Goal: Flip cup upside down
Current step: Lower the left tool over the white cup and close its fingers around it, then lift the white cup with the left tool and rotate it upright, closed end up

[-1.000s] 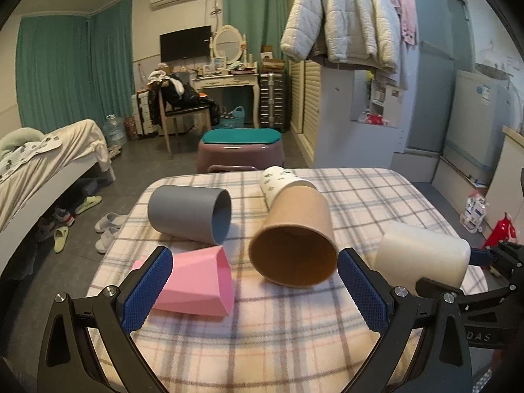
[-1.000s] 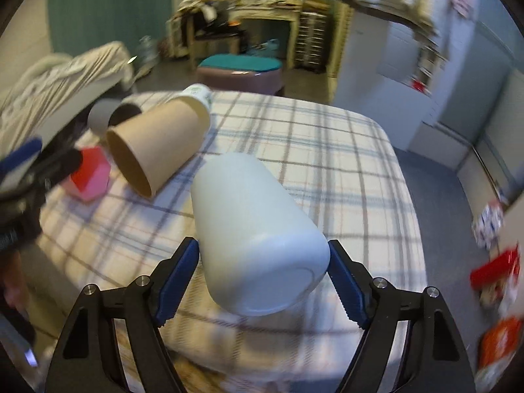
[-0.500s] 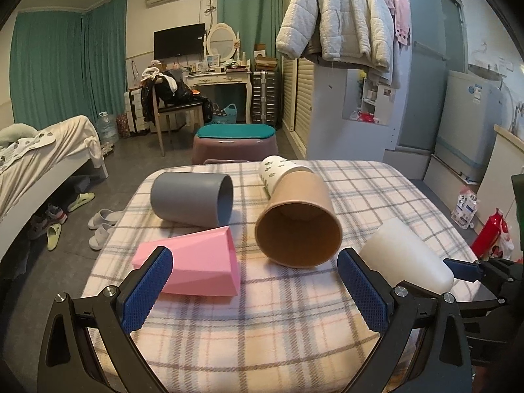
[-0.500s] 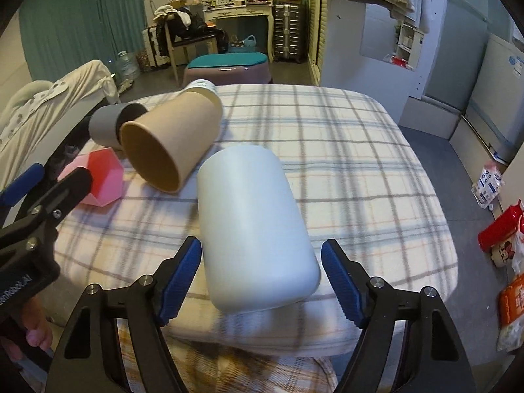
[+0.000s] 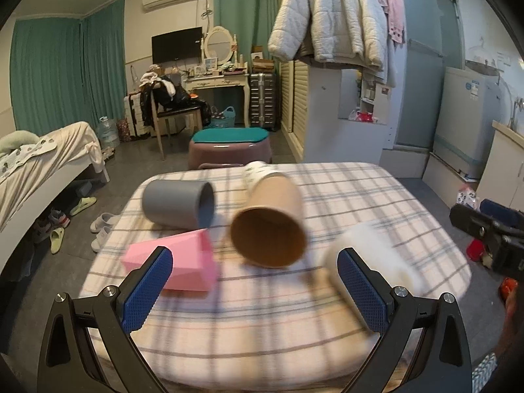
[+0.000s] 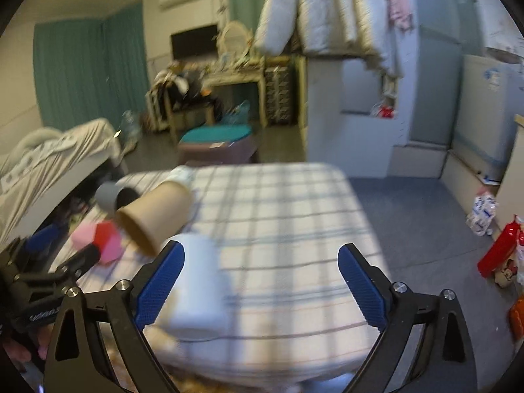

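Several cups lie on their sides on the plaid-covered table (image 5: 344, 190): a white cup (image 5: 370, 255), a brown paper cup (image 5: 271, 222), a grey cup (image 5: 177, 203), a pink faceted cup (image 5: 177, 262) and a patterned paper cup (image 5: 258, 170) behind the brown one. My left gripper (image 5: 255, 288) is open and empty above the near table edge. My right gripper (image 6: 262, 281) is open and empty; the white cup (image 6: 199, 288) lies by its left finger, outside the jaws. The brown cup (image 6: 154, 213) lies further left.
A bed (image 5: 39, 160) stands to the left with slippers on the floor. A purple stool with a teal cushion (image 5: 229, 147) stands behind the table. A cabinet and fridge (image 5: 471, 114) are at right. A red bottle (image 6: 501, 249) is on the floor at right.
My right gripper has opened wider, let the white cup go and drawn back to the right; the cup now lies on the table. My left gripper has pulled back slightly.
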The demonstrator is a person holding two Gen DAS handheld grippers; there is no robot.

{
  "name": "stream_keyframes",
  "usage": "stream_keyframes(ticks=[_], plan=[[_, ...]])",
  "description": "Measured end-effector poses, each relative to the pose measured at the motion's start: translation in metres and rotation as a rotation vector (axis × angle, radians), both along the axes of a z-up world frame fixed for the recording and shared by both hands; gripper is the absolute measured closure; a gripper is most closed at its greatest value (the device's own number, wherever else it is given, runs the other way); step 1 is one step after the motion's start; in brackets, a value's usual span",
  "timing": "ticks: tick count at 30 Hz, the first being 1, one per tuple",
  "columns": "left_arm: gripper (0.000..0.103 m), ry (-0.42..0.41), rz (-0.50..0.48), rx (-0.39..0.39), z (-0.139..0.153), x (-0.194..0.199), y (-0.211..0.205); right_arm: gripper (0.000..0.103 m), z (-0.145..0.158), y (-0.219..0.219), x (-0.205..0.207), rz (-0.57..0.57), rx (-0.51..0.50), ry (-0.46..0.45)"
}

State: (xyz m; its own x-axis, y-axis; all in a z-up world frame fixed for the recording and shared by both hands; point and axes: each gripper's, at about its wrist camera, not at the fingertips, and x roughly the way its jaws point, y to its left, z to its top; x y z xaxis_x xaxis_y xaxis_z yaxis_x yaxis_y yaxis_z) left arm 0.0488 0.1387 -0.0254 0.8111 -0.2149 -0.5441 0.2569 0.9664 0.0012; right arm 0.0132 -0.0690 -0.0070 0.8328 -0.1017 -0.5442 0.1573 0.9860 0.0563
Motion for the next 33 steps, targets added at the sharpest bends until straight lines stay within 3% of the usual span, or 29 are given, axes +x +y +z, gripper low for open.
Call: stream_keyframes(ticks=[5, 8, 14, 18, 22, 33], plan=[[0.0, 0.036, -0.052, -0.045, -0.005, -0.02, -0.048, 0.007, -0.011, -0.037, -0.012, -0.029, 0.017, -0.022], [0.0, 0.074, -0.085, -0.015, -0.019, -0.025, -0.078, 0.007, -0.023, -0.059, -0.016, -0.017, 0.045, 0.004], [0.001, 0.145, -0.061, 0.018, -0.051, -0.02, -0.112, 0.007, -0.049, -0.089, -0.03, -0.043, 0.07, 0.04], [0.002, 0.169, -0.05, 0.045, -0.063, -0.015, -0.119, 0.007, -0.063, -0.107, -0.031, -0.063, 0.101, 0.061], [0.022, 0.185, -0.046, 0.077, -0.07, -0.01, -0.12, 0.007, -0.07, -0.106, -0.026, -0.042, 0.108, 0.08], [0.024, 0.171, -0.089, 0.1, -0.054, -0.007, -0.106, 0.007, -0.072, -0.083, -0.013, 0.025, 0.096, 0.096]])
